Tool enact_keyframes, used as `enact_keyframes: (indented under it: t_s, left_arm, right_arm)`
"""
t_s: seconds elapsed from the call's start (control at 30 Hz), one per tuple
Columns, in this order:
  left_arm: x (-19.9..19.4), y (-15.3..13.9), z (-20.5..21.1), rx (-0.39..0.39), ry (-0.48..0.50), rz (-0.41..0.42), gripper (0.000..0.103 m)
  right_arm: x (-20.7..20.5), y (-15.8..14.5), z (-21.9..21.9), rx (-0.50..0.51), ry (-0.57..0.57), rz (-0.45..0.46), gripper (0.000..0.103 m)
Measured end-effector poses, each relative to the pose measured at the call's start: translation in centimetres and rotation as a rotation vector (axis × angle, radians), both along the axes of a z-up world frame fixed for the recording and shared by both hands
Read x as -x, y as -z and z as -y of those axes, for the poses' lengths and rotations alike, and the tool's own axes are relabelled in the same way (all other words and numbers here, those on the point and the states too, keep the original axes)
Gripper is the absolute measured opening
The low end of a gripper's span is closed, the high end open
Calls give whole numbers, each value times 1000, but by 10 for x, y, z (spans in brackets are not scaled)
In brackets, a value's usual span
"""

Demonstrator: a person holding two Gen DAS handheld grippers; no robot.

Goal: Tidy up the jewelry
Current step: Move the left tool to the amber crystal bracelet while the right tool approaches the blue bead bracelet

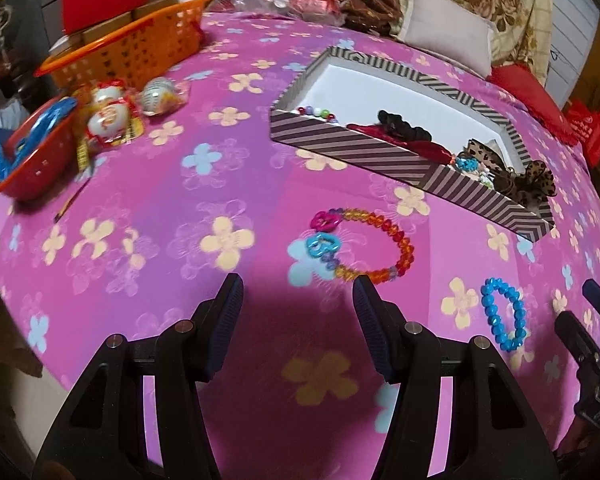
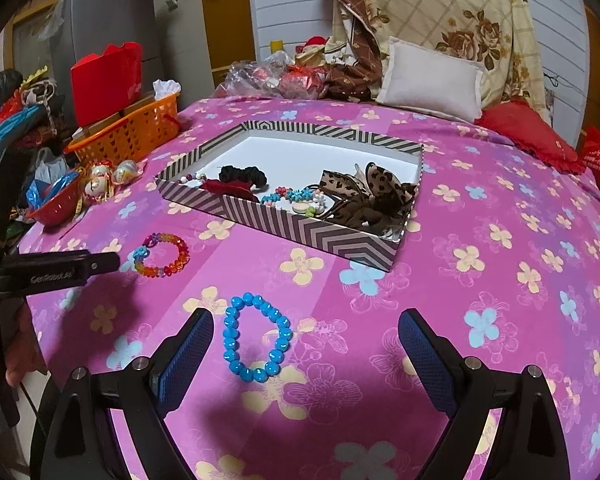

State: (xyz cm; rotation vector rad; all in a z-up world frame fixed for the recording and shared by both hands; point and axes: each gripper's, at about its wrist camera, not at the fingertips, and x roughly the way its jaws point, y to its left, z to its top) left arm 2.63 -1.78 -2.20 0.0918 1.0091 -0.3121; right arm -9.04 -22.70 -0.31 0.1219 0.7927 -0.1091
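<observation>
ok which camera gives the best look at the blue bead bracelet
The right wrist view: the round blue bead bracelet lies whole on the pink flowered cloth, near the middle, just ahead of the right gripper and its open fingers. In the left wrist view it sits smaller, off toward the right edge.

A bright pink bedspread [image 2: 480, 208] printed with cream, pale blue and purple flowers. At its centre, a box [image 2: 312, 236] striped grey and white in chevrons outside, plain white inside. At seven o'clock from the box, a turquoise bead bracelet [image 2: 256, 340]; at nine o'clock, a bracelet [image 2: 162, 256] of orange, red and yellow beads with pink and blue charms. At ten o'clock, an orange basket [image 2: 132, 136].
</observation>
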Motion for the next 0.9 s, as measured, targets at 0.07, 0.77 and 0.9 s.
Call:
enact_keyframes:
  t_s: [0.07,0.77,0.9]
  left_arm:
    - [-6,2,6,-14,7,5,57]
    - [-39,23,35,-80,49,-23,57]
    - [-41,26,37,-88,52,-26,57]
  right_arm:
    - [-1,2,2,-7,-1,-7,92]
    - [-27,35,0,23,-58,-93,51]
    - [-30,40,-1,22,-83,-112,47]
